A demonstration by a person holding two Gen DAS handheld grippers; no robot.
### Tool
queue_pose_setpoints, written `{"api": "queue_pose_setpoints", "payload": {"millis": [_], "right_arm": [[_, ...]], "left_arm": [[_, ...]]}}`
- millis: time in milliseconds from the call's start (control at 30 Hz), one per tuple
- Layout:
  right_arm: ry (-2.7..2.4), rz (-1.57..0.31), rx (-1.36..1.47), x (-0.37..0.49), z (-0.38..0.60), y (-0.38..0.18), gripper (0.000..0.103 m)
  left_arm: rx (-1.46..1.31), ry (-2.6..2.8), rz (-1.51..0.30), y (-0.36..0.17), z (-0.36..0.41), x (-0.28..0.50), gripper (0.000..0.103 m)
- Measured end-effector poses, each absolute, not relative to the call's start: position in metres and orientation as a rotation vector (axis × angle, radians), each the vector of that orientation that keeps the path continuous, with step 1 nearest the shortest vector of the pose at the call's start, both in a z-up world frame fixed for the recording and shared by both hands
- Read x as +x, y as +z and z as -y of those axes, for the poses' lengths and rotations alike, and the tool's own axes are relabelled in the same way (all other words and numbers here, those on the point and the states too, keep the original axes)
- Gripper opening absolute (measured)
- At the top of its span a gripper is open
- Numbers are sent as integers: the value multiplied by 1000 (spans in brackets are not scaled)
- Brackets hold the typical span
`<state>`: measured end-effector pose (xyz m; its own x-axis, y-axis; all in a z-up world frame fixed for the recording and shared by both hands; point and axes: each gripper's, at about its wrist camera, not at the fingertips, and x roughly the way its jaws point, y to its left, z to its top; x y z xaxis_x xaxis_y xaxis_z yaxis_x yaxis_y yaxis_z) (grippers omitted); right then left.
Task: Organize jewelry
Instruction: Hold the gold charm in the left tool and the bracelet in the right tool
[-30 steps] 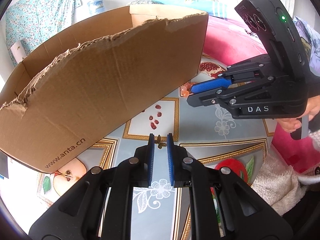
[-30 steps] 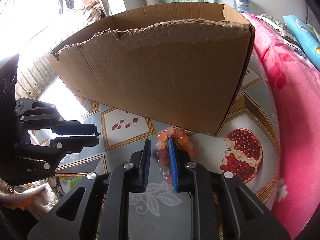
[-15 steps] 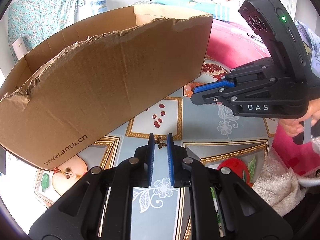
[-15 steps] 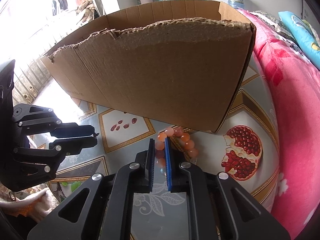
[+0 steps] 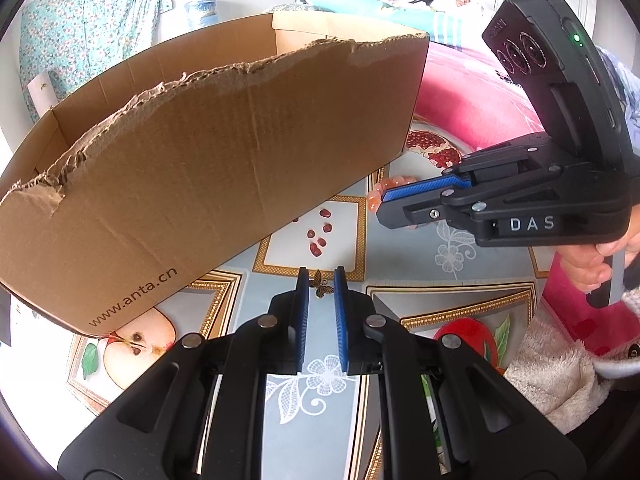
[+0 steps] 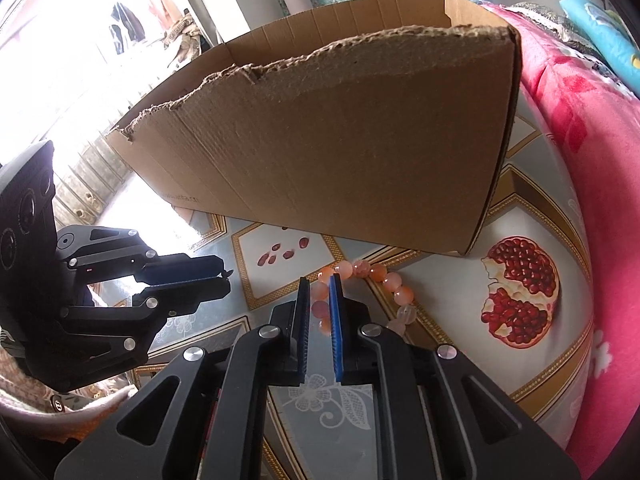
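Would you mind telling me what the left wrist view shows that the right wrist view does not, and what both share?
Only the left wrist view shows the small butterfly charm clearly, pinched in the left gripper, and a person's hand on the other tool. Only the right wrist view shows the whole orange bead bracelet, with the right gripper closed on its near side. Both show the torn cardboard box and the fruit-print tablecloth.

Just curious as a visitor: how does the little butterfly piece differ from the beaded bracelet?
The butterfly charm is one tiny bronze-coloured metal piece; the beaded bracelet is a much bigger loop of round orange-pink beads. The charm sits in the left hand-held gripper, the bracelet in the right hand-held gripper. Both are outside the cardboard box.
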<state>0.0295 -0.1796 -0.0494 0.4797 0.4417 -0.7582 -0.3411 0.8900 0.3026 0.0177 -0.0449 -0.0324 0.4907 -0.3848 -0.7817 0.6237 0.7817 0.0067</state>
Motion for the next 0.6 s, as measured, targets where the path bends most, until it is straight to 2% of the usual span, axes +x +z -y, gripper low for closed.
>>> {"api": "queue_pose_setpoints", "payload": {"millis": [600], "right_arm": [[453, -962, 15, 33, 158, -49, 11]], "left_arm": [[303, -628, -867, -35, 43, 21, 11]]}}
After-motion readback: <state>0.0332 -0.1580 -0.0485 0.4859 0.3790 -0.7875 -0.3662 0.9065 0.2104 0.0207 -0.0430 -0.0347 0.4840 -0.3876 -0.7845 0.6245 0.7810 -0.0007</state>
